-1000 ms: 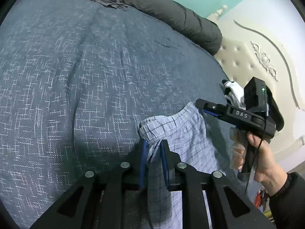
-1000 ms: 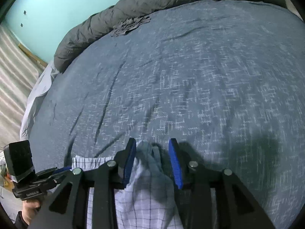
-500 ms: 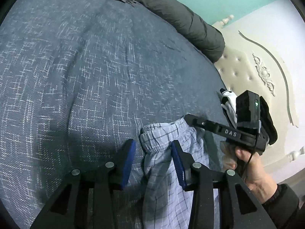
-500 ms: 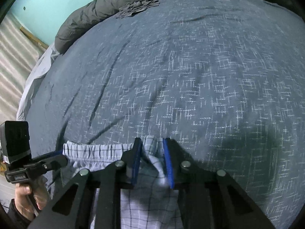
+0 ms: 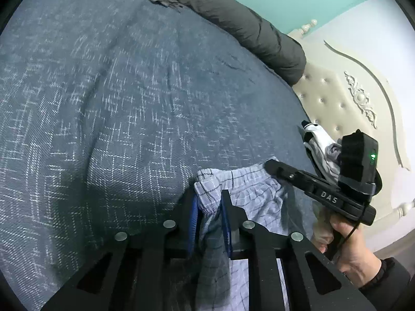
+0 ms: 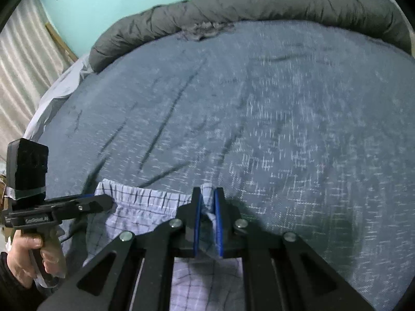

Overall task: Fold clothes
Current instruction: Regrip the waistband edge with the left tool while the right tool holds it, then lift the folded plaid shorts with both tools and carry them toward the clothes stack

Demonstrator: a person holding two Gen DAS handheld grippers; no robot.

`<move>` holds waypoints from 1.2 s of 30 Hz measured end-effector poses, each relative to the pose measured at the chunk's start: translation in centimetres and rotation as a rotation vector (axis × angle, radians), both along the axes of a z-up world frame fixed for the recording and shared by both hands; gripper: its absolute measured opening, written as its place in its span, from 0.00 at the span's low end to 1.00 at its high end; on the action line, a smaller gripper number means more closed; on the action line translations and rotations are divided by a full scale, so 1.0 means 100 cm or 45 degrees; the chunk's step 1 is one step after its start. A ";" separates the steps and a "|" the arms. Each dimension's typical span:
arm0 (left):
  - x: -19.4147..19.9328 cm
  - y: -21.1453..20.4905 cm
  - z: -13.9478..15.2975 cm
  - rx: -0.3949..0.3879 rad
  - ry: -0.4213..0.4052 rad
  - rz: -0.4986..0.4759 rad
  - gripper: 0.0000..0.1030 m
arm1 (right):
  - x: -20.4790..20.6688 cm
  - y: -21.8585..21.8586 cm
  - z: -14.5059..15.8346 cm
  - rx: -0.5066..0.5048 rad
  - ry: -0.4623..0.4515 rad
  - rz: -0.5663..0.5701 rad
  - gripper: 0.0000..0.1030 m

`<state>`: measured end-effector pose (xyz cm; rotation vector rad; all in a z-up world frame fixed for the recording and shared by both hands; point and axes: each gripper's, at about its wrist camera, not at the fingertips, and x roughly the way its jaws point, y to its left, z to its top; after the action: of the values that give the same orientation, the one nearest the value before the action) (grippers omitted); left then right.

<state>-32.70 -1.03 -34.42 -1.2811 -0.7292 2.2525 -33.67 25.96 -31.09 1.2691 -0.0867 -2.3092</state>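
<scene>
Light blue checked shorts [image 5: 249,189] lie at the near edge of a dark blue bedspread [image 5: 116,103]. My left gripper [image 5: 209,207] is shut on one end of their elastic waistband. My right gripper [image 6: 207,203] is shut on the other waistband corner, and the gathered band [image 6: 145,202] stretches between the two. The right gripper [image 5: 271,166], held in a hand, shows in the left wrist view with its tip on the shorts. In the right wrist view the left gripper [image 6: 105,202] meets the shorts [image 6: 135,220] at their left end. The rest of the shorts hangs hidden below the jaws.
A rolled grey duvet [image 6: 233,7] runs along the bed's far edge, with a small crumpled grey garment [image 6: 205,29] against it. A black-and-white garment [image 5: 317,140] lies by the cream tufted headboard [image 5: 337,98]. A striped curtain [image 6: 23,59] hangs left.
The left gripper, shut a second ago, opened and has shut again on the waistband. The right gripper went from open to shut on its corner. Both views have tilted up slightly.
</scene>
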 end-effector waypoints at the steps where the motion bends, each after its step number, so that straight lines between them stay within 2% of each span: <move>1: 0.002 0.000 0.003 -0.003 0.007 -0.002 0.17 | 0.005 0.000 0.007 -0.003 0.017 0.001 0.08; 7: 0.024 0.002 0.033 -0.031 0.060 -0.020 0.17 | 0.033 0.006 0.041 -0.001 0.093 0.004 0.08; 12: 0.043 0.002 0.077 -0.069 0.129 -0.043 0.17 | 0.043 0.014 0.081 -0.065 0.181 -0.006 0.08; 29: 0.142 0.035 0.316 -0.245 0.525 -0.119 0.16 | 0.138 0.042 0.272 -0.229 0.587 -0.043 0.08; 36: 0.178 0.054 0.383 -0.277 0.633 -0.154 0.17 | 0.175 0.059 0.330 -0.220 0.681 -0.040 0.08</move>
<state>-14.86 4.38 3.84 -0.7661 -0.2256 2.4513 -16.17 31.89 1.87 0.5430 -0.1192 -2.5237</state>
